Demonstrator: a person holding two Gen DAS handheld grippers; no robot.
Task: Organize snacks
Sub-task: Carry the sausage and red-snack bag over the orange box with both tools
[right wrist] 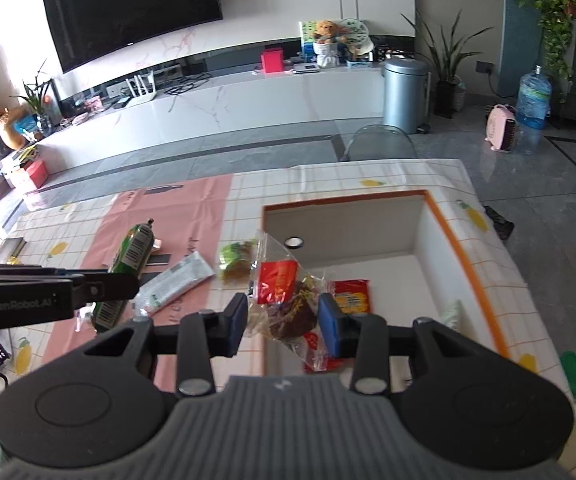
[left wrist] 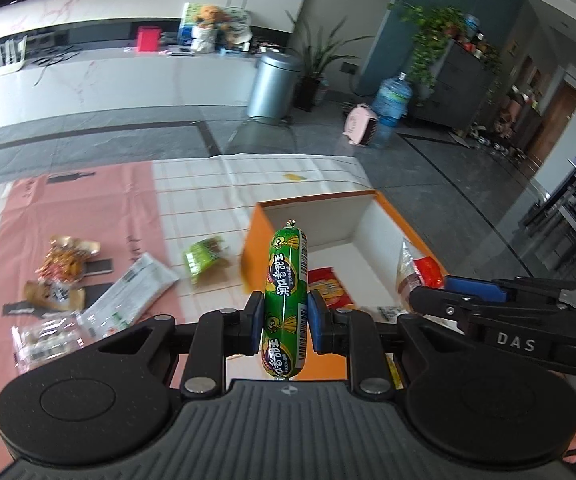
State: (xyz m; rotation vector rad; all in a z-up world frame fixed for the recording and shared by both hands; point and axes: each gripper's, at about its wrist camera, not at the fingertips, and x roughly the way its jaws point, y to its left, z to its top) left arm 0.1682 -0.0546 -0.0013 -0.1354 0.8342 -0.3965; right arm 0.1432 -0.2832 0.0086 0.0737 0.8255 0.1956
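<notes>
Currently, a green plastic-wrapped sausage stick (left wrist: 286, 300) is pinched between the blue pads of the left gripper (left wrist: 284, 318), and it is held in the air, in front of the open orange-edged cardboard box with white inner walls (left wrist: 361, 216). A clear crinkled plastic bag with a red label and dark snack inside (right wrist: 284, 300) is clamped between the pads of the right gripper (right wrist: 282, 320), above the near corner of the same box. A red and yellow flat snack packet (right wrist: 349, 296) is already seen lying on the box floor.

The step in hand is judged to be the carrying of both snacks into the box. To do it well, each snack should be brought fully past the orange rim before the pads are spread, and it should be lowered close to the floor, so that nothing bounces out. The two grippers are close together, so it is better that one is emptied first. The bag is soft and may hang on the rim.

The long axis of the sausage runs along the fingers, away from the camera, with the clipped metal end pointing forward toward the box. It is gripped near the middle, slightly tilted. More packets (left wrist: 128, 296) are left on the checked tablecloth (left wrist: 192, 208).
</notes>
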